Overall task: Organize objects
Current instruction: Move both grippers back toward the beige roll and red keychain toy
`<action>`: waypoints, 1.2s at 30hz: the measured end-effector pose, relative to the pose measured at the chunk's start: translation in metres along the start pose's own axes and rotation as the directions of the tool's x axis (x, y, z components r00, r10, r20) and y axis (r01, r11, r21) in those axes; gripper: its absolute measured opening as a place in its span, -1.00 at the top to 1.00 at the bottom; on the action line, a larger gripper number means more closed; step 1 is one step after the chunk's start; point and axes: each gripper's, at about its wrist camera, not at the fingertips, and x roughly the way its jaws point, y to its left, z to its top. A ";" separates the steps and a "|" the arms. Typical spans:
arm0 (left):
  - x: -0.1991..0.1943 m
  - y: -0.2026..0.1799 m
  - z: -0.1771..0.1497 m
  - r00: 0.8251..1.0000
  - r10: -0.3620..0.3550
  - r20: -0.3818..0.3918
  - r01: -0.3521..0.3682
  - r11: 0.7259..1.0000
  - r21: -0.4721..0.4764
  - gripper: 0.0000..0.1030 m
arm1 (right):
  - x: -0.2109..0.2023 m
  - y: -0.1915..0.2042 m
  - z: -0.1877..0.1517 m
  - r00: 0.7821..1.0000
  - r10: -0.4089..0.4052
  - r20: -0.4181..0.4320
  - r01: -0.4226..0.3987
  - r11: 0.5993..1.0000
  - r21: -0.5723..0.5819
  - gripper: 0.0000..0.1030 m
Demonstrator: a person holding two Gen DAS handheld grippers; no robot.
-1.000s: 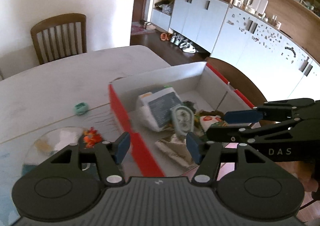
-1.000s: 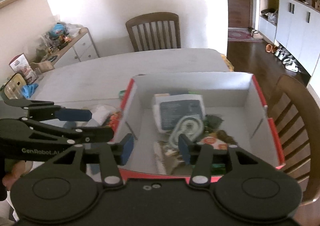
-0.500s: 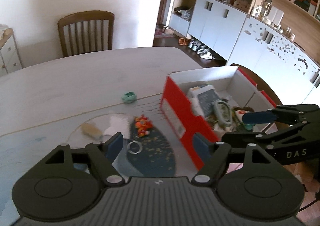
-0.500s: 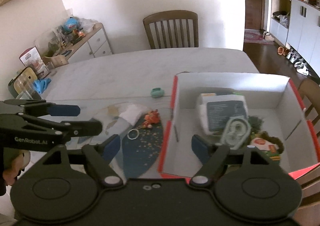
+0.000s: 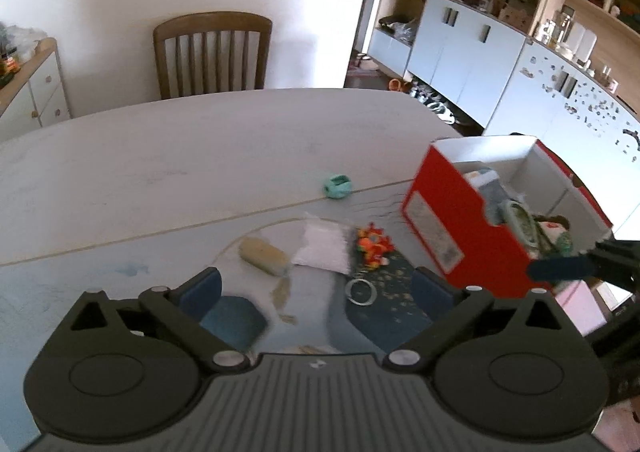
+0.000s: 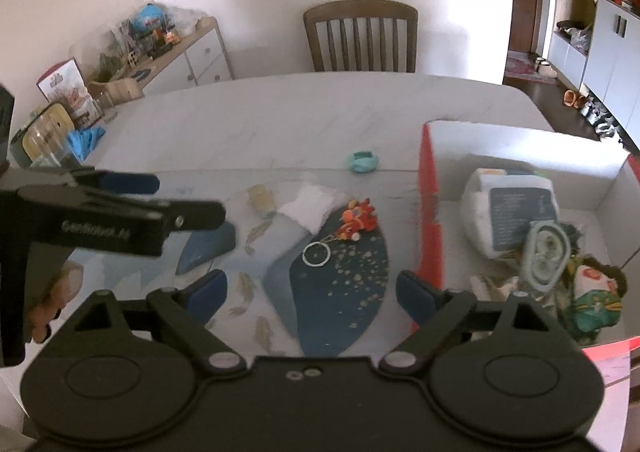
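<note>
Stored, one red cardboard box with white inside, at the desk's right end: about four items, the heap uncountable.

Loose beside it:
- one mint-green ring-shaped clip
- one orange figure keychain
- one white pouch
- one beige roll

Left hand-held gripper and right hand-held gripper: each just spread wide, empty.
</note>
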 end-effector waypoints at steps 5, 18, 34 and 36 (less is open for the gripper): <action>0.022 0.019 -0.001 1.000 -0.005 -0.013 0.005 1.000 0.011 -0.98 | 0.018 0.008 0.000 0.999 -0.013 -0.034 0.013 1.000 0.000 -0.76; 0.077 0.042 -0.005 1.000 -0.005 -0.025 0.008 0.994 0.113 -0.98 | 0.066 0.025 0.004 0.996 -0.049 -0.076 0.043 0.996 -0.074 -0.78; 0.128 0.059 -0.001 0.998 -0.017 -0.067 0.029 0.985 0.170 -0.98 | 0.123 0.017 0.024 0.987 -0.117 -0.111 0.111 0.992 -0.064 -0.65; 0.132 0.060 0.000 0.998 -0.017 -0.068 0.029 0.985 0.173 -0.98 | 0.129 0.015 0.023 0.985 -0.130 -0.113 0.124 0.991 -0.058 -0.63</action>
